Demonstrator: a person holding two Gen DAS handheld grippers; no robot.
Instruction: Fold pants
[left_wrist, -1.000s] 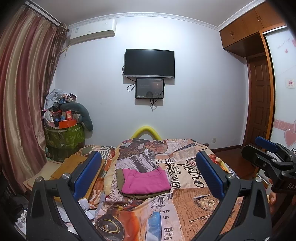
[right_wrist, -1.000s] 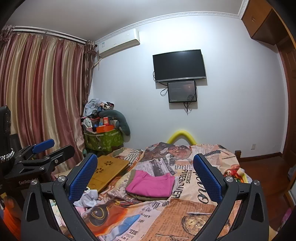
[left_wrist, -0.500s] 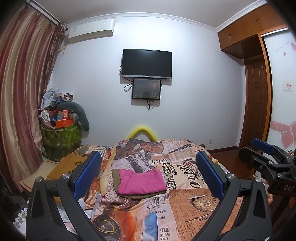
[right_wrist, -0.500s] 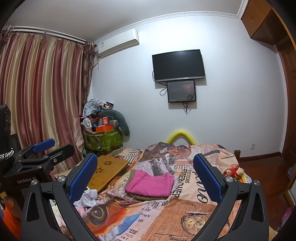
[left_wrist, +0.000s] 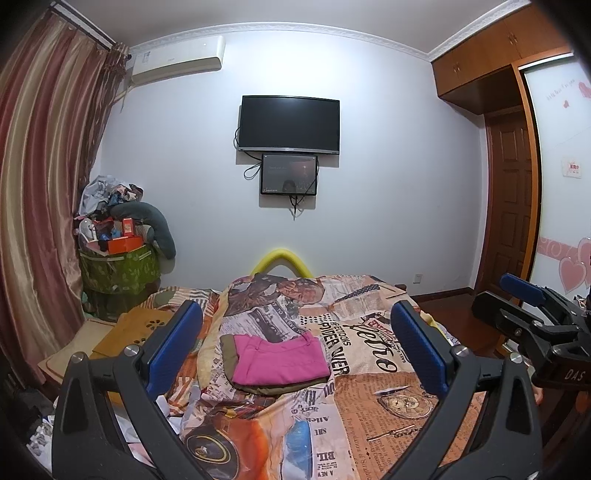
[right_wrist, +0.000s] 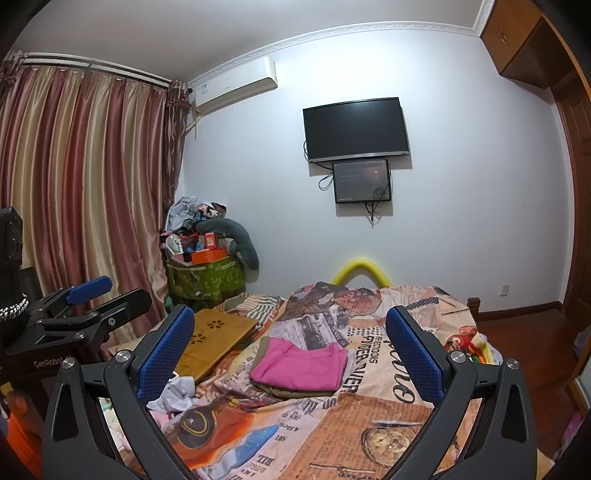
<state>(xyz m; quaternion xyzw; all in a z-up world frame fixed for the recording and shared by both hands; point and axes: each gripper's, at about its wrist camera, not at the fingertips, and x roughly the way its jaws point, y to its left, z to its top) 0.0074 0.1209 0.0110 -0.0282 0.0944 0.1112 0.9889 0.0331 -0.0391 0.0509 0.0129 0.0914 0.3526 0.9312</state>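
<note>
Pink pants (left_wrist: 280, 358) lie folded in a flat rectangle on top of an olive garment (left_wrist: 258, 387), on the newspaper-print bedspread (left_wrist: 369, 398). They also show in the right wrist view (right_wrist: 301, 365). My left gripper (left_wrist: 295, 347) is open and empty, held back from the pile and above the bed. My right gripper (right_wrist: 290, 354) is open and empty, also well short of the pants. The right gripper shows at the right edge of the left wrist view (left_wrist: 532, 317); the left gripper shows at the left edge of the right wrist view (right_wrist: 77, 314).
A wooden lap tray (right_wrist: 214, 339) lies on the bed's left side, with crumpled cloth (right_wrist: 173, 395) near it. A green bin piled with clutter (left_wrist: 118, 258) stands by the curtain (left_wrist: 40, 206). A TV (left_wrist: 290, 123) hangs on the far wall. A wooden door (left_wrist: 511, 206) is at the right.
The left wrist view has shifted a little, so the room sits further right and lower in frame. The right gripper has barely moved. The pants have not moved. Both grippers stay open.
</note>
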